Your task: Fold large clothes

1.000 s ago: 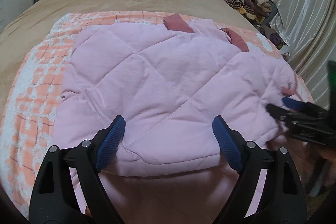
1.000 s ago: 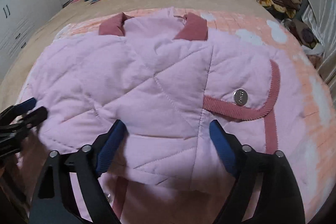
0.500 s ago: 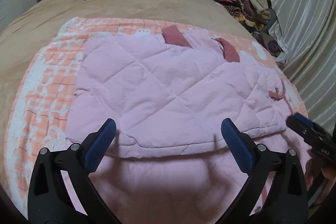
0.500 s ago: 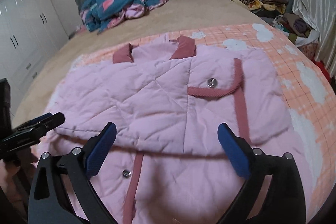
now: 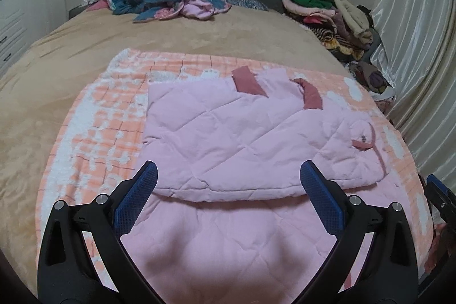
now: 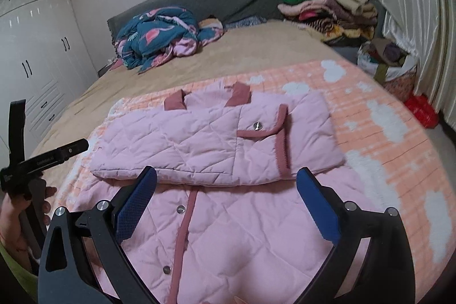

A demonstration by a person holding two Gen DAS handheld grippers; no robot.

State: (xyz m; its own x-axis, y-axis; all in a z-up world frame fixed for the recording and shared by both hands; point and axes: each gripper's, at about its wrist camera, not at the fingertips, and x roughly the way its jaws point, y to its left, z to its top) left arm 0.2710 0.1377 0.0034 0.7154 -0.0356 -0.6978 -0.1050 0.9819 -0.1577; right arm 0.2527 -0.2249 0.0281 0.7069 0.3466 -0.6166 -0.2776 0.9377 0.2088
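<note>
Pink quilted jacket lies half-folded across the bed's near edge, its fold line running crosswise just beyond both the left gripper and right gripper, fingers wide and empty.

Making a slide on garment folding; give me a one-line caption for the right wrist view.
Right tongs open above a pink quilted jacket, its top folded down, on an orange checked blanket.

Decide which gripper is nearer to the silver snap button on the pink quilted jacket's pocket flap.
Right. The right gripper hovers just short of the snap button. The left gripper is over the jacket's other half, the button far to its side.
</note>
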